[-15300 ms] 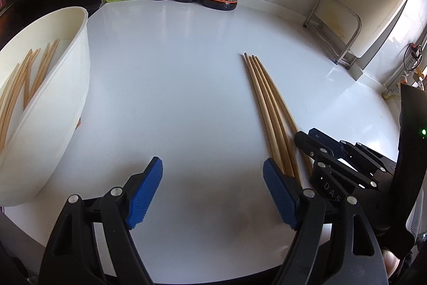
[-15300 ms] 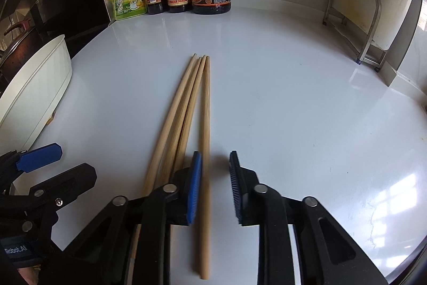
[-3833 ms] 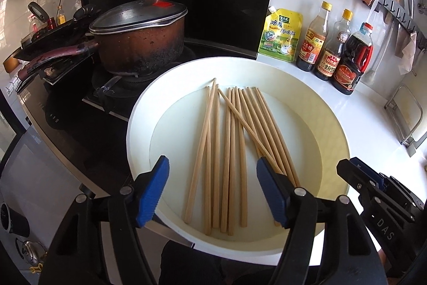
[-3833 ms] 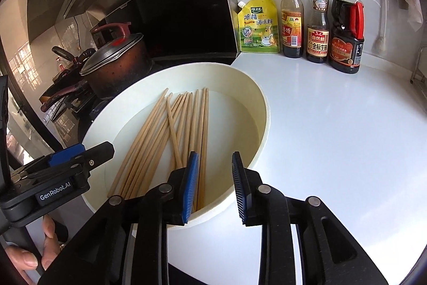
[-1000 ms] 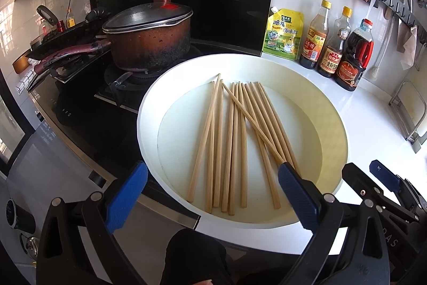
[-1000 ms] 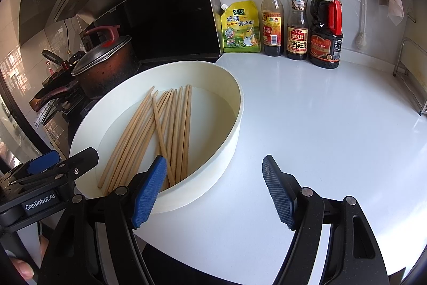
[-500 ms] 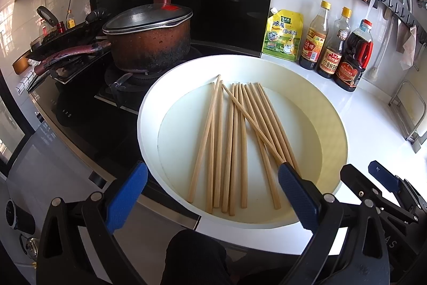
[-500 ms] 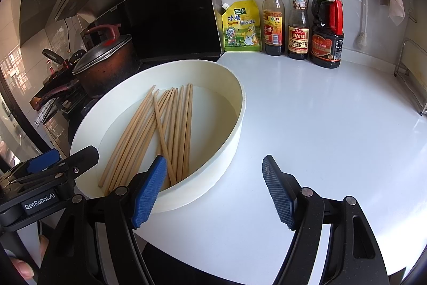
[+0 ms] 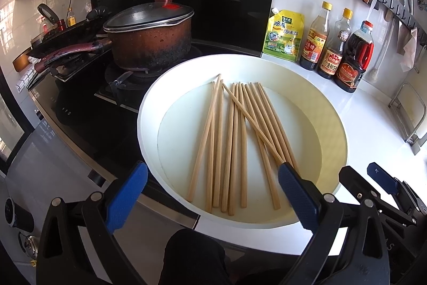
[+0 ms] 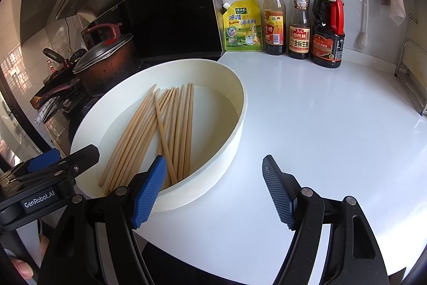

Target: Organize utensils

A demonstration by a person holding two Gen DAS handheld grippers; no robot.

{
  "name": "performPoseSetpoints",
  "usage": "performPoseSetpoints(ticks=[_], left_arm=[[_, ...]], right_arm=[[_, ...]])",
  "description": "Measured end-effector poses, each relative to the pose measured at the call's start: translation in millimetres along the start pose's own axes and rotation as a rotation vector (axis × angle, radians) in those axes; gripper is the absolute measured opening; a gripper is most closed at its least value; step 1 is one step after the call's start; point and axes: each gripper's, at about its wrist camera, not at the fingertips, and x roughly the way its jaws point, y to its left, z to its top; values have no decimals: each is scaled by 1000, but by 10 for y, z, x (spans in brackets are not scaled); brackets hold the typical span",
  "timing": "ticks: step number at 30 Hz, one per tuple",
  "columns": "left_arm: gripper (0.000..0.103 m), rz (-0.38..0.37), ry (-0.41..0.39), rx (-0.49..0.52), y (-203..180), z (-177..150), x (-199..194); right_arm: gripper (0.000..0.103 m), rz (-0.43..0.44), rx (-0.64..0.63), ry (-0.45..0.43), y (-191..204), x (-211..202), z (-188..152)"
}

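Several wooden chopsticks [image 9: 234, 140] lie roughly side by side in a round white basin [image 9: 333, 108] at the counter's left end, one lying crossed over the others. They also show in the right wrist view [image 10: 160, 130], inside the basin [image 10: 234, 135]. My left gripper [image 9: 213, 199] is open and empty, held above the basin's near rim. My right gripper [image 10: 213, 191] is open and empty, over the basin's right edge and the counter. The left gripper's body shows in the right wrist view [image 10: 48, 167].
A yellow seasoning pouch [image 10: 242, 26] and three sauce bottles [image 10: 299, 18] stand along the back wall. A dark pot with lid [image 9: 149, 36] and pans sit on the stove left of the basin. A metal rack [image 9: 408, 119] stands at the right. The white counter [image 10: 333, 124] stretches right.
Nothing has visibly changed over the last second. Since 3.8 s ago both grippers have opened wider and drawn back from the basin; the chopsticks seen earlier on the counter are in the basin.
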Motion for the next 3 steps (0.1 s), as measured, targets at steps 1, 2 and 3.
performPoseSetpoints(ticks=[1,2,3], left_arm=[[97,1,1,0,-2,-2,1],[97,2,1,0,-8,-7,-2],[97,2,1,0,-10,-7,-1]], right_arm=[[71,1,0,0,-3,2,0],[71,0,0,0,-2,-1,-4],[71,0,-1,0,-2,0,-3]])
